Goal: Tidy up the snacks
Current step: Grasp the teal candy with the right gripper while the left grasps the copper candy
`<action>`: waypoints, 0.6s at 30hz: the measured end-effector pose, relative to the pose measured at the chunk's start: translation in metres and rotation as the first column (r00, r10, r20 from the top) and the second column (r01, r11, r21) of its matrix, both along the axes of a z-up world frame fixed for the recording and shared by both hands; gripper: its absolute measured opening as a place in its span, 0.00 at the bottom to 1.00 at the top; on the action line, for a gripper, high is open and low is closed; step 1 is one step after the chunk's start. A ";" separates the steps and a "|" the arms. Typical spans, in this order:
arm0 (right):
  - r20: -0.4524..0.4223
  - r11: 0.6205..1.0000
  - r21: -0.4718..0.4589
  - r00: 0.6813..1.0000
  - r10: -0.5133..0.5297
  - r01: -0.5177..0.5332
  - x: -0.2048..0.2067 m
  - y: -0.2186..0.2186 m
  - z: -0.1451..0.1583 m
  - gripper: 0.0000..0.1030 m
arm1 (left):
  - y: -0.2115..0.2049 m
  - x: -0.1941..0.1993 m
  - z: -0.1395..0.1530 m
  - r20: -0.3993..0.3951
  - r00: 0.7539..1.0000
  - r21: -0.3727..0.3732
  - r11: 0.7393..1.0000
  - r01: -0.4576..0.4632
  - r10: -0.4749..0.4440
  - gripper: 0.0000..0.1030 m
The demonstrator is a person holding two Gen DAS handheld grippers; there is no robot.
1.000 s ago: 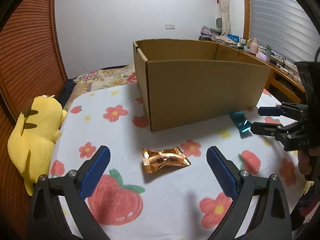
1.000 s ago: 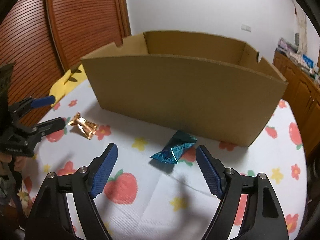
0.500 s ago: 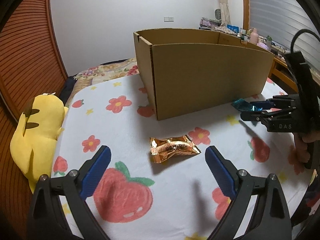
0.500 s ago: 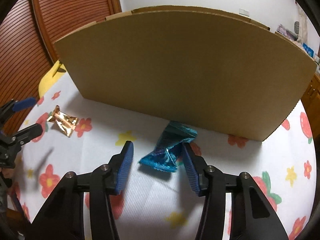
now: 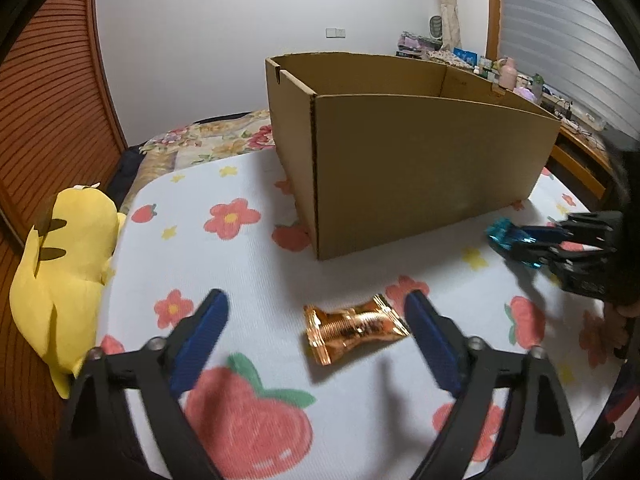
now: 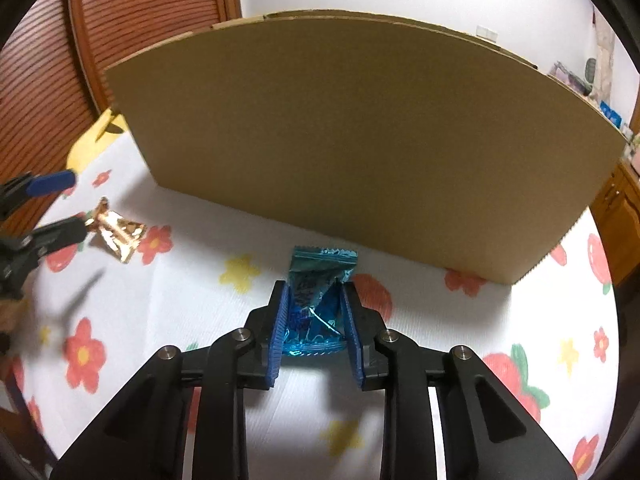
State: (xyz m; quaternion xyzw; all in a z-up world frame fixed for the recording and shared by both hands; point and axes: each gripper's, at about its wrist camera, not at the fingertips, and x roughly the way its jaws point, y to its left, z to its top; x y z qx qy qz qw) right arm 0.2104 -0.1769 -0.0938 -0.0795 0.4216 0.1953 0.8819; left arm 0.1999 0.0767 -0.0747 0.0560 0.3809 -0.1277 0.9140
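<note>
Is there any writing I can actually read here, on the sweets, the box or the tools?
None is readable.
Blue snack packet: dark print, too crumpled and blurred.
Gold snack packet: print too small.
Cardboard box: plain, no writing shown.

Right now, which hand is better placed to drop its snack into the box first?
Right. The right gripper has its jaws closing on the blue snack, beside the cardboard box. The left gripper, also closing, only straddles the gold snack.
</note>
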 end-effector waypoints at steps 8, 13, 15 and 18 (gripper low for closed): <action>0.038 0.999 0.026 0.999 0.025 -0.026 -0.043 -0.017 0.008 0.24 | -0.004 0.016 0.001 -0.056 0.991 -0.082 0.990 0.114 -0.119 0.55; 0.033 0.999 0.034 0.999 0.031 -0.032 -0.062 -0.025 0.004 0.24 | -0.016 0.021 -0.001 -0.081 0.979 -0.058 0.981 0.182 -0.187 0.55; 0.033 0.999 0.026 0.999 0.032 -0.033 -0.066 -0.028 0.001 0.24 | -0.020 0.023 -0.004 -0.103 0.974 -0.046 0.979 0.199 -0.203 0.55; 0.026 0.999 0.024 0.999 0.022 -0.022 -0.063 -0.028 -0.001 0.24 | -0.023 0.026 -0.010 -0.148 0.961 -0.044 0.972 0.231 -0.235 0.56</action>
